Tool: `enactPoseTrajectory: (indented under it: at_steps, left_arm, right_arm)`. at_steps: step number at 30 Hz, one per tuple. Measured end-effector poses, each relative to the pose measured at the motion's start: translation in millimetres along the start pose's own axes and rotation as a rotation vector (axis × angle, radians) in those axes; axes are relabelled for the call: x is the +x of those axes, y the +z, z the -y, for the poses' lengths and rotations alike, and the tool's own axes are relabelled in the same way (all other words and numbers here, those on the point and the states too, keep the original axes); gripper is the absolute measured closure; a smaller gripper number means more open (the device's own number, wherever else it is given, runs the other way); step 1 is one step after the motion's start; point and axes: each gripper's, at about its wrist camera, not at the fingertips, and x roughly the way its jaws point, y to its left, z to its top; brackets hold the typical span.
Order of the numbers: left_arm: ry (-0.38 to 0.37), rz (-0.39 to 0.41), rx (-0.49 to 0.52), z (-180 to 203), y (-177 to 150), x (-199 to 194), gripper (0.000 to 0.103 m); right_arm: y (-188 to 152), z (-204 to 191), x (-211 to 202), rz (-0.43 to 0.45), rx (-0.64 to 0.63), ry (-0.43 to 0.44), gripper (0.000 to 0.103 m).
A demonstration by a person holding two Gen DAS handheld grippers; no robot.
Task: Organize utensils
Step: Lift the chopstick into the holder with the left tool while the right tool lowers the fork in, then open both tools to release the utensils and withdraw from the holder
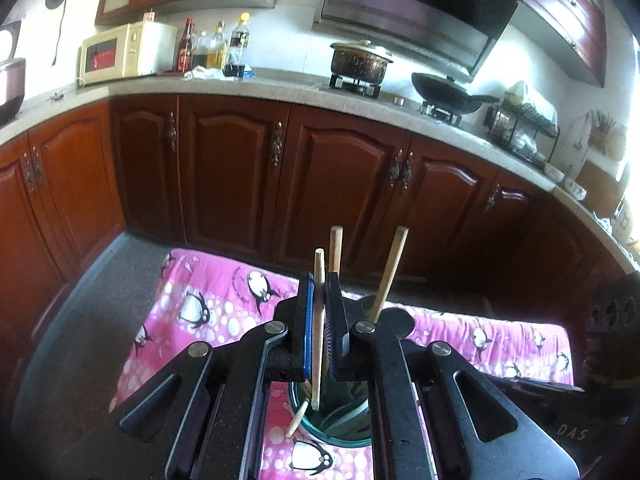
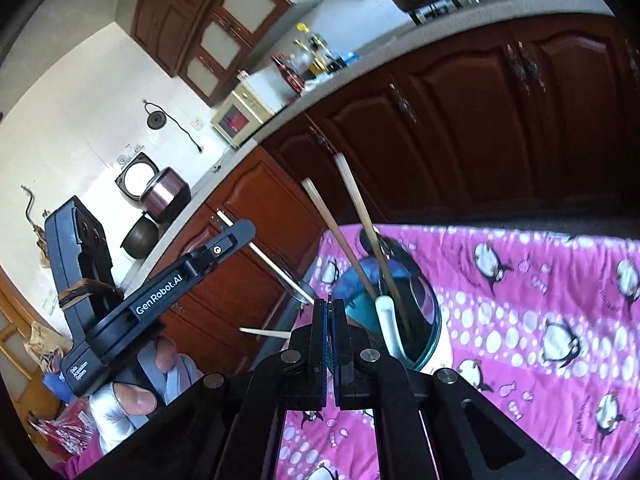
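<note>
Left gripper (image 1: pixel 319 322), jaws nearly closed, clamps a single pale chopstick (image 1: pixel 318 320) between its blue pads, the stick's lower tip at the rim of a blue-green cup (image 1: pixel 340 434) standing on a pink penguin-print cloth (image 1: pixel 208 300); two wooden handles (image 1: pixel 390 272) rise from the cup, and a short wooden piece (image 1: pixel 297 420) leans against its rim. Right gripper (image 2: pixel 330 344), jaws fully closed with nothing between them, sits just beside the cup (image 2: pixel 430 320), which holds two chopsticks (image 2: pixel 360 208) and a white spoon handle (image 2: pixel 387 324). A gloved hand (image 2: pixel 120 404) grips the left gripper (image 2: pixel 236 236) in the right wrist view.
</note>
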Motion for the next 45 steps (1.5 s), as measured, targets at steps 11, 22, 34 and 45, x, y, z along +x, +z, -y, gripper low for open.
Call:
enactPoseTrajectory:
  at_steps: [11, 22, 34, 45]
  left_arm:
    - [0.003, -0.073, 0.005, 1, -20, 25, 0.099]
    - [0.008, -0.126, -0.012, 0, -26, 35, 0.099]
    - [-0.01, -0.139, -0.035, -5, -26, 29, 0.072]
    - [0.0, -0.068, -0.018, 3, -21, -3, 0.053]
  right_arm:
    - [-15, 27, 42, -0.067, 0.062, -0.012, 0.102]
    - [-20, 49, 52, -0.089, 0.116, -0.042, 0.102]
    - [-27, 51, 35, -0.093, 0.098, -0.086, 0.095]
    - [-31, 46, 14, -0.058, 0.077, -0.138, 0.084]
